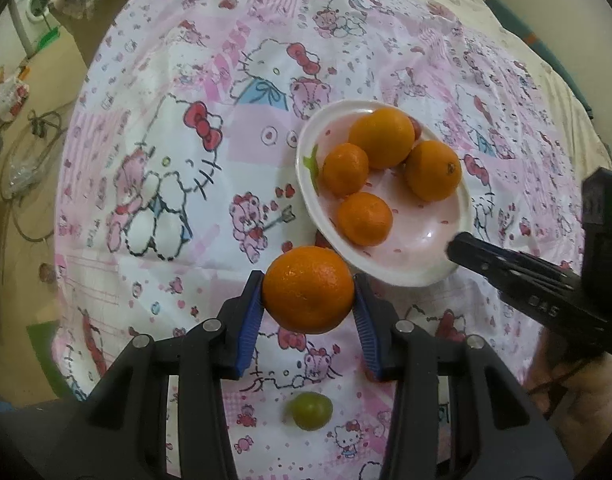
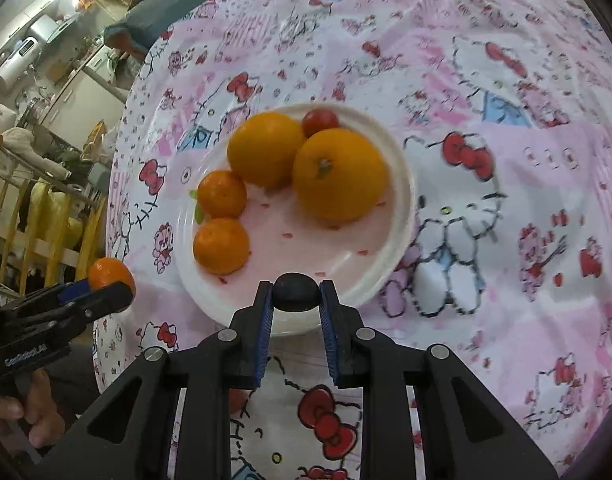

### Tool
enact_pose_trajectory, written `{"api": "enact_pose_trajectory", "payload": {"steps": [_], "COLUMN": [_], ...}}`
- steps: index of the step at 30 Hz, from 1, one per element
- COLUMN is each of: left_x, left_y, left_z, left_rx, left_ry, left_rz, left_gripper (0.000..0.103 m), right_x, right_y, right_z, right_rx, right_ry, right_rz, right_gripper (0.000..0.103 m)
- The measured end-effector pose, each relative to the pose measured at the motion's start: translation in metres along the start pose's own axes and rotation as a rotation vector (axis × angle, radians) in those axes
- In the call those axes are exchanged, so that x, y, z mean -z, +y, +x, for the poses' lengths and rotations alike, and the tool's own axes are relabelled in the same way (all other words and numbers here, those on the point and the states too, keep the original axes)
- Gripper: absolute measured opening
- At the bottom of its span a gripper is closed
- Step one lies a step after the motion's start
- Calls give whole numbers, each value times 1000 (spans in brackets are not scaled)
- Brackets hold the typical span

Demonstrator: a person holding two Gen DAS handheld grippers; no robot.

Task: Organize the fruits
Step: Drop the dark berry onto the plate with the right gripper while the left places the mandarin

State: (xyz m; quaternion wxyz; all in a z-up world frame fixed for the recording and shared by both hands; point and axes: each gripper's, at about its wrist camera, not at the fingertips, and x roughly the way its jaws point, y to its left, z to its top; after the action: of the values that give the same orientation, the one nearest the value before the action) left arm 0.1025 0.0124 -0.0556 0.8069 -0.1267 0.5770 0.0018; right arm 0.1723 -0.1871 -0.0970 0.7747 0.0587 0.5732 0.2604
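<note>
My left gripper (image 1: 309, 294) is shut on an orange (image 1: 308, 289) and holds it just left of the near rim of a white plate (image 1: 417, 248). The plate (image 2: 369, 280) holds several oranges (image 2: 339, 174) and a small red fruit (image 2: 320, 119). My right gripper (image 2: 296, 300) is shut on a dark plum (image 2: 296, 291) over the plate's near rim. A green fruit (image 1: 310, 410) lies on the cloth below my left gripper. The left gripper with its orange (image 2: 110, 274) shows at the left of the right wrist view. The right gripper (image 1: 457, 248) shows at the plate's right edge in the left wrist view.
The round table is covered by a pink and white cartoon cat cloth (image 1: 166, 160). A washing machine (image 1: 32, 4) and cables (image 1: 30, 152) are on the floor to the left. Kitchen furniture and a wooden rail (image 2: 46, 208) are beyond the table's left edge.
</note>
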Motion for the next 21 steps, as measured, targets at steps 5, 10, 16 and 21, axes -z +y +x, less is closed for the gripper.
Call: {"api": "enact_pose_trajectory", "payload": {"steps": [5,10,16,21], "left_x": [1,-3,-13,-27], "left_y": [-3,-5,-21,-52], "left_z": [0,1,9,22], "left_rx": [9,19,20,27], "left_ry": [7,7,-6,-2], "left_rz": [11,5,30,115], "left_gripper": [39,39,39,39], "right_x": [-5,-2,2,0], "right_y": [-2,-17,-51,-62], "right_z": [3,-13,-39,-55], "right_rx": [-19,11,31,38], "right_ry": [-5,-65,-120,-157], "right_rz": [26,70,209,233], "right_gripper": [29,67,67,68]}}
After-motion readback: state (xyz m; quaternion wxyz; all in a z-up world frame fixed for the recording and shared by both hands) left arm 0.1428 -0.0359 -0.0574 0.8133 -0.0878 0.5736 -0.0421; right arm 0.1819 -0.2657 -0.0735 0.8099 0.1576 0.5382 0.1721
